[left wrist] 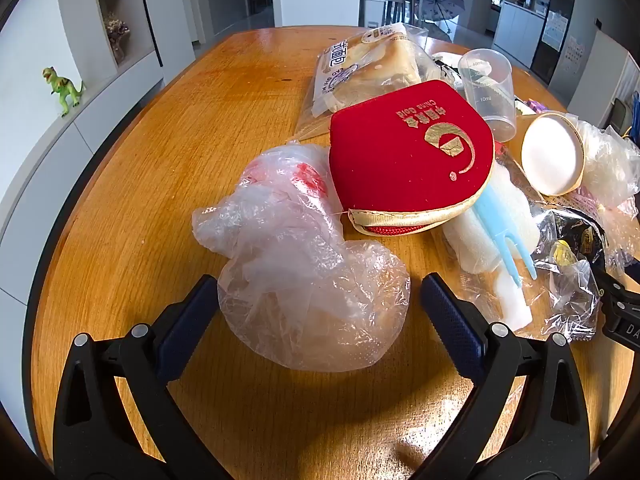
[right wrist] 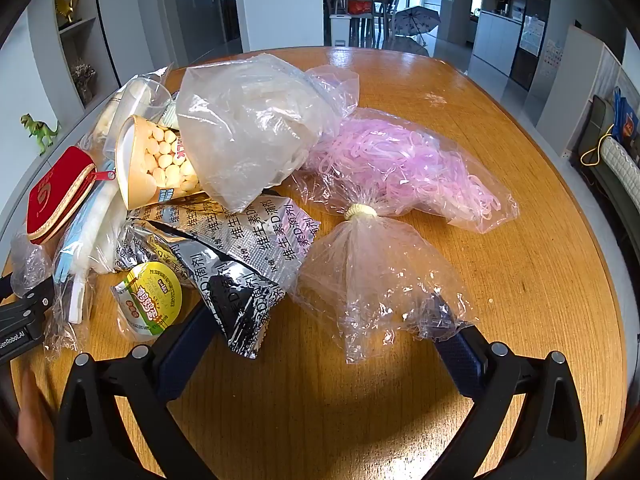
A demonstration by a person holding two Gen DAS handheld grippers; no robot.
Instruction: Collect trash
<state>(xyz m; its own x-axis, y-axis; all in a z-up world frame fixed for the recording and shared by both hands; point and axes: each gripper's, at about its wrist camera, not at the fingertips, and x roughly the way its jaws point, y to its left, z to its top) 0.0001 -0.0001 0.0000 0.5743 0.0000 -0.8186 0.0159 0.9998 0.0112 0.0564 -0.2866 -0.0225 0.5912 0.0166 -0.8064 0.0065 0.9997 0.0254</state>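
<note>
the left gripper (left wrist: 314, 312) has its jaws spread wide and grabs nothing. a crumpled clear bag (left wrist: 304, 264) sits between the two blue pads on the wooden bench (left wrist: 160, 152), and the pads do not squeeze it. just behind the bag lies a red zip pouch (left wrist: 408, 156) with gold print. behind the pouch is a bagged bread (left wrist: 368, 68). next to the pouch on the right are a clear measuring cup (left wrist: 490, 88), a white foam piece with a blue plastic fork (left wrist: 500, 224), and a round paper tub (left wrist: 554, 154) tipped on its side.

the right gripper (right wrist: 320, 332) also has its jaws spread wide and grabs nothing. the loose end of a clear bag of pink strings (right wrist: 400, 164), tied with a white band, lies over the right pad. a silver foil wrapper (right wrist: 248, 264) lies by the left pad. near it are a small yellow and green cup lid (right wrist: 150, 300) and a big cloudy plastic bag (right wrist: 248, 124). all this trash is on the bench. a green toy dinosaur (right wrist: 38, 130) stands far off on a shelf.
</note>
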